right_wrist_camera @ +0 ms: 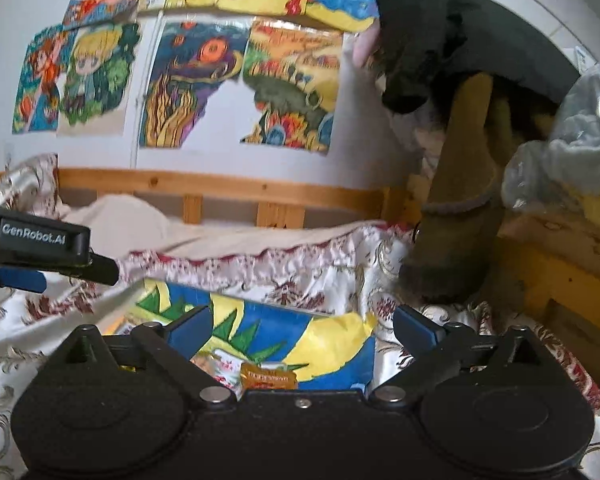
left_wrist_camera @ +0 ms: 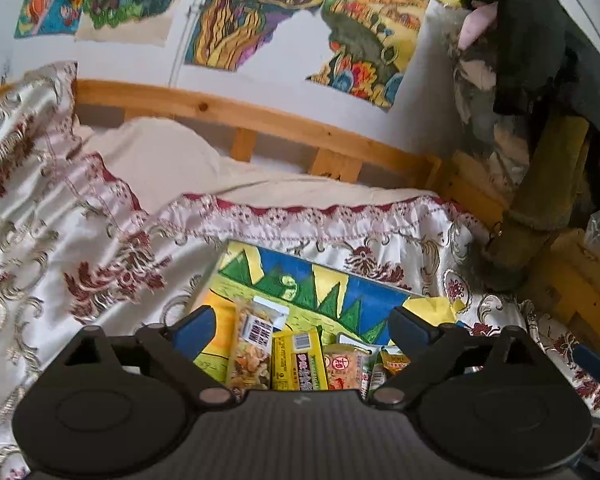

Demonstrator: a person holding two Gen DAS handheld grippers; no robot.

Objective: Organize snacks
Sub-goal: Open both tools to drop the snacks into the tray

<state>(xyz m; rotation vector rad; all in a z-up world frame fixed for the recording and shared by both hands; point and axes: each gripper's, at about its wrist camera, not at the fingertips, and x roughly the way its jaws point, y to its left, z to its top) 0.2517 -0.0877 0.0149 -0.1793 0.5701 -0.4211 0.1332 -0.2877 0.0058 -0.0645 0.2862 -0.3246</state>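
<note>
Several snack packets lie side by side on a painted sheet (left_wrist_camera: 340, 292) spread on the bed. Among them are a clear pack with a barcode (left_wrist_camera: 254, 344), a yellow pack (left_wrist_camera: 298, 360) and an orange-pink pack (left_wrist_camera: 344, 366). My left gripper (left_wrist_camera: 304, 330) hovers above them, open, with nothing between its blue pads. The right wrist view shows the same sheet (right_wrist_camera: 280, 320) with a small orange packet (right_wrist_camera: 268, 378) near the gripper body. My right gripper (right_wrist_camera: 302, 330) is open and holds nothing. My left gripper's finger (right_wrist_camera: 44, 240) reaches in from the left edge.
An embroidered white and red bed cover (left_wrist_camera: 80, 240) lies under the sheet. A wooden bed rail (left_wrist_camera: 260, 120) runs along the wall, which is hung with drawings. Dark clothes (left_wrist_camera: 532, 40) hang at the right, above a plastic bag (right_wrist_camera: 572, 140) on yellow wooden boards.
</note>
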